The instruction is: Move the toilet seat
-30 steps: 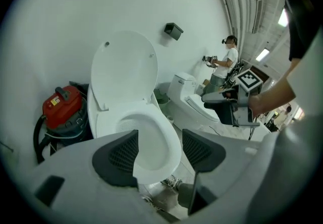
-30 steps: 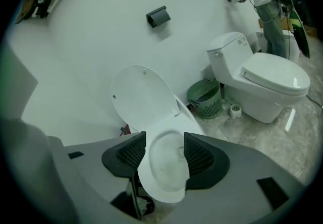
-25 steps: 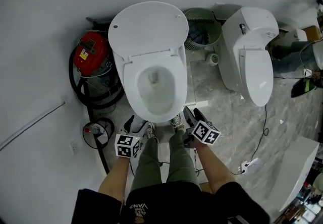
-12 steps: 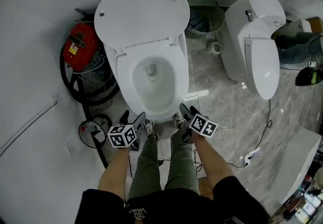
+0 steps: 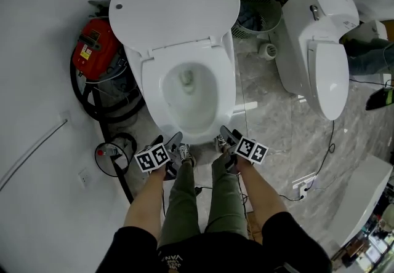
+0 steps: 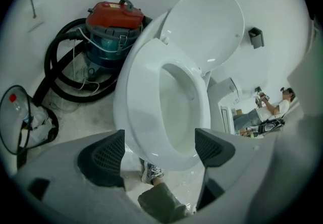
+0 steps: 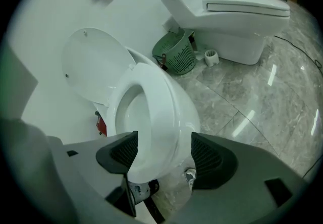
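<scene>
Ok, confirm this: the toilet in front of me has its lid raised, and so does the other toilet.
No. The front toilet's lid is raised, but the other toilet's lid is shut, as the head view shows.

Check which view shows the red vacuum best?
Left gripper view: the red vacuum shows nearly whole, hose looped beside it. Head view shows it from above. Right gripper view catches only a red sliver behind the bowl.
</scene>
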`<state>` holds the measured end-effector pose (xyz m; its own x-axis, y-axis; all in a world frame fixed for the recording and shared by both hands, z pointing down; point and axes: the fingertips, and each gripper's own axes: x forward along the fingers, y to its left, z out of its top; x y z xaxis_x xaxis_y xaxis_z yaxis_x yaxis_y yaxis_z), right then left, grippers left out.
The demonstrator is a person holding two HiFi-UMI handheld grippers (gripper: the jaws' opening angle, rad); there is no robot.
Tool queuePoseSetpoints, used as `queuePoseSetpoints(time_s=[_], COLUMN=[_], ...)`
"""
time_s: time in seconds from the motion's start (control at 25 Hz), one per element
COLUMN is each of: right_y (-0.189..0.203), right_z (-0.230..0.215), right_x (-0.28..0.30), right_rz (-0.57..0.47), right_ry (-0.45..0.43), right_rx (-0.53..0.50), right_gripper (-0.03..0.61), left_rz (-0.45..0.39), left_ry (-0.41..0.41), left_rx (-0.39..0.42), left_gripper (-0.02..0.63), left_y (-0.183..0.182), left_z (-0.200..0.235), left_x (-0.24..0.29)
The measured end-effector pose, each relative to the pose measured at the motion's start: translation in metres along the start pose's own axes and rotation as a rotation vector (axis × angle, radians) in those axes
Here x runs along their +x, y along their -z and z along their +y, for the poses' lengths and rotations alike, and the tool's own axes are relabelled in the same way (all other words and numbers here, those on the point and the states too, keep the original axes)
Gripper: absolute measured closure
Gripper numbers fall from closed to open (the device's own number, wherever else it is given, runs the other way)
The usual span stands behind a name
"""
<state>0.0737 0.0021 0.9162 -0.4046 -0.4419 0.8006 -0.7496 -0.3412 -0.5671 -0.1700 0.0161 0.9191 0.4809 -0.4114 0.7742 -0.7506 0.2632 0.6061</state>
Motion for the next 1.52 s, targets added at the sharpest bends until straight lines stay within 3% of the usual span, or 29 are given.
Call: queuePoseSetpoints(time_s=[0.16,0.32,0.44,0.92,1.16,1.52], right_y=[0.006,0.002,-0.001,-0.004,-0.007,-0.018], right_z=[0.008,0.01,0.013,0.02,0.027,0.055], right_x=[0.012,0.025,0.031,0.023,0.01,-0.027], right_rz=[0.037,0.027,0.032,0.008,-0.023,-0.07], right_ry=[-0.015,-0.011,-0.02,-0.075,-0.108,-0.179], right_rx=[-0.064,-0.036,-0.037,0.004,0.043,0.047], right_gripper=[0.261,0.261,0.266,0.281,0.281,0.281], left_rz=[0.006,0.067,0.063,0.069,0.023,0.007], left_ry=[0.016,0.044,0.072,0.102,0.138,0.223], left_rx=[-0.113,-0.143,-0.174,-0.209,-0.237,-0.181], left_gripper=[0.163,0.137,0.137,0.148,0.156,0.161], left_y=[0.0,0.01,0.011,0.006,0.002,-0.005], left_z=[0.008,0.007,0.001,-0.008,-0.016,-0.043], left_x=[0.008,0.018,0.023,0.022,0.008,-0.028])
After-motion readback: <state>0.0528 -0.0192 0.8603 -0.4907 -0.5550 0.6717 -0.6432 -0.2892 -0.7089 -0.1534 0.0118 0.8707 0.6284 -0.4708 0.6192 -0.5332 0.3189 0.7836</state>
